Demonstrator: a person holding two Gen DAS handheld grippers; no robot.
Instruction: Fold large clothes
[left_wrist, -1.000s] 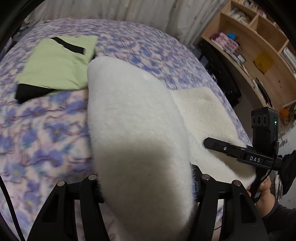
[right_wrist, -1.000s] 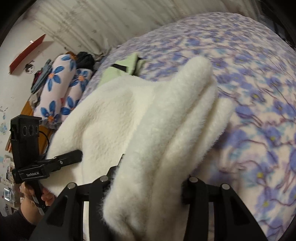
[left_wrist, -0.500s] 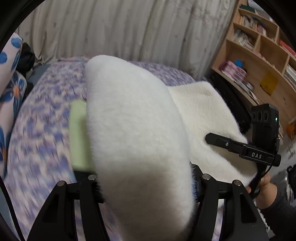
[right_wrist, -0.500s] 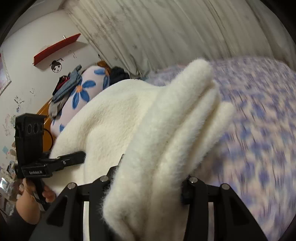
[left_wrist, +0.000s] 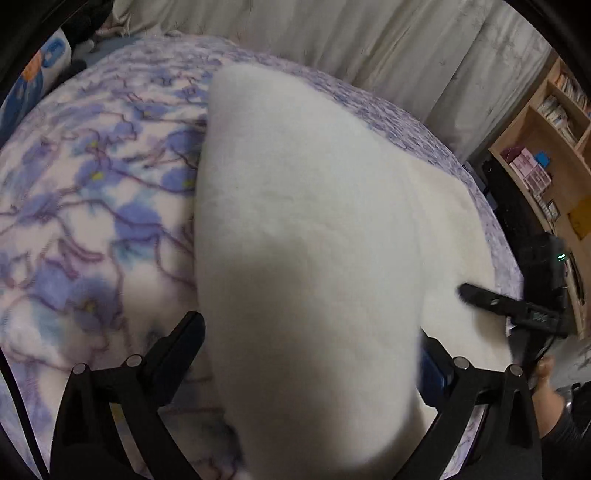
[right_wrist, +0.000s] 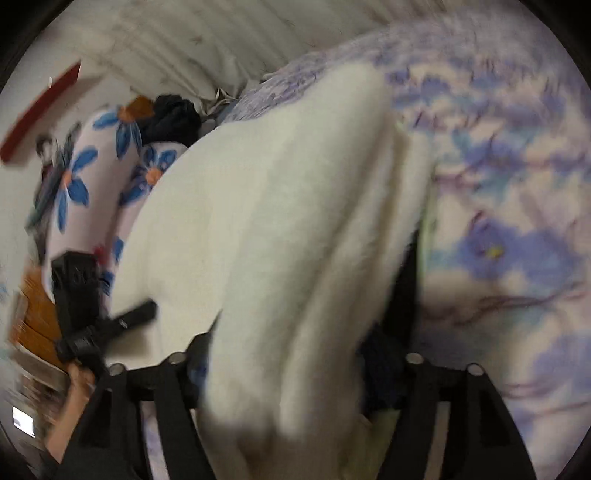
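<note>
- My left gripper (left_wrist: 310, 332) pinches a thick fold of the white fleece garment (left_wrist: 314, 221), which drapes over the floral bedspread (left_wrist: 92, 184).
- My right gripper (right_wrist: 291, 354) is clamped on the garment's other bunched edge, beside the flowered pillows (right_wrist: 92, 177).

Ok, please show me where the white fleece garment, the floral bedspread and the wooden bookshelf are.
white fleece garment (left_wrist: 295, 229), left wrist view, raised fold.
floral bedspread (left_wrist: 103, 177), left wrist view, bare patterned part.
wooden bookshelf (left_wrist: 554, 147), left wrist view, shelf board.

White fleece (right_wrist: 280, 258) hides both claw tips; bookshelf (left_wrist: 546, 155) contents seem blurred.
</note>
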